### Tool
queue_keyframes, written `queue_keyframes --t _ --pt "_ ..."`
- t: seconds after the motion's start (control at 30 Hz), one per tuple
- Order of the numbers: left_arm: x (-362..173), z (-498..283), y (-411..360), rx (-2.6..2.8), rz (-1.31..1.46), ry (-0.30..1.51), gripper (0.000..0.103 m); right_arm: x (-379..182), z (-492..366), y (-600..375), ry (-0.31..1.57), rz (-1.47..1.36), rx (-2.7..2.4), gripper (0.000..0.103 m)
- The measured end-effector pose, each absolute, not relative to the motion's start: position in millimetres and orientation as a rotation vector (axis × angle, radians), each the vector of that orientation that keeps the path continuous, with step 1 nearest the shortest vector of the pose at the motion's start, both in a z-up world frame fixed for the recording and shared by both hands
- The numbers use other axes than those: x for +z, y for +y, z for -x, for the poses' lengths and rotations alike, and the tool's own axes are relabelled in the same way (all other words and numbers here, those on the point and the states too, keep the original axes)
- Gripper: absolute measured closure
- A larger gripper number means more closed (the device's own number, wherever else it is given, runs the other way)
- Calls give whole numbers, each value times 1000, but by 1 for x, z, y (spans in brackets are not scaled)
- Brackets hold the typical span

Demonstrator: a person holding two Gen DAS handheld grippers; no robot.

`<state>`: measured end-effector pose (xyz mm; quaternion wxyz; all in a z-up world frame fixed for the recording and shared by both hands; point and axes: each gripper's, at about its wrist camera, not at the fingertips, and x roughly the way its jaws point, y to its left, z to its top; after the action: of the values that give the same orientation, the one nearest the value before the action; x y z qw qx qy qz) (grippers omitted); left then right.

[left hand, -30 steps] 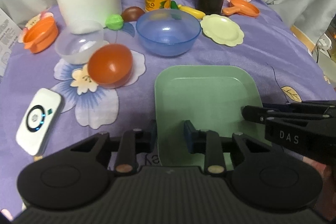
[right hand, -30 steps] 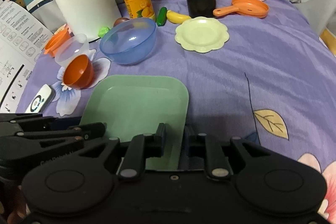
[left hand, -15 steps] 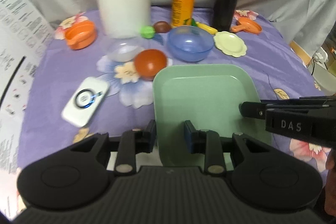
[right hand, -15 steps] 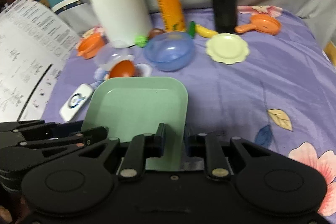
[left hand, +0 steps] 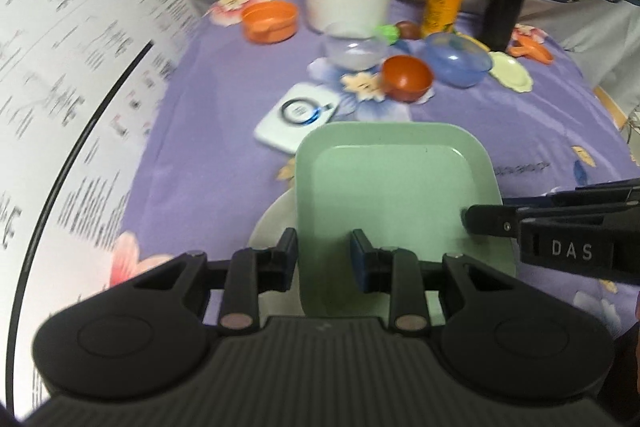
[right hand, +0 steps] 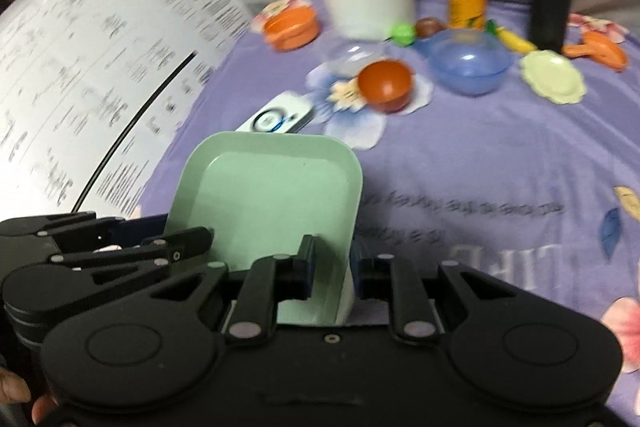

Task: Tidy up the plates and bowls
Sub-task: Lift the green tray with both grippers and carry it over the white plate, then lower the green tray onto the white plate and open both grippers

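Both grippers, left (left hand: pixel 323 255) and right (right hand: pixel 334 269), pinch the green plate (left hand: pixel 394 195) aloft above a white plate (left hand: pixel 272 223); bowls (left hand: pixel 456 65) remain scattered, unsorted.

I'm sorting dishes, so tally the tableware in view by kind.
Plates: 3 (green plate, white plate under it, pale yellow plate)
Bowls: 3 (blue bowl, clear bowl, red bowl)
Orange handled dishes: 2 (orange pot, orange pan)
Total: 8
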<state>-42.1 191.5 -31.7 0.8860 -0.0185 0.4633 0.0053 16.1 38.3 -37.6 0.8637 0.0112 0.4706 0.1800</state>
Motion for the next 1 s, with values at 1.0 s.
queue_keyframes --t 1.0 --pt "-78 38 210 -14 60 1022 67 -83 -23 69 1114 46 360 76"
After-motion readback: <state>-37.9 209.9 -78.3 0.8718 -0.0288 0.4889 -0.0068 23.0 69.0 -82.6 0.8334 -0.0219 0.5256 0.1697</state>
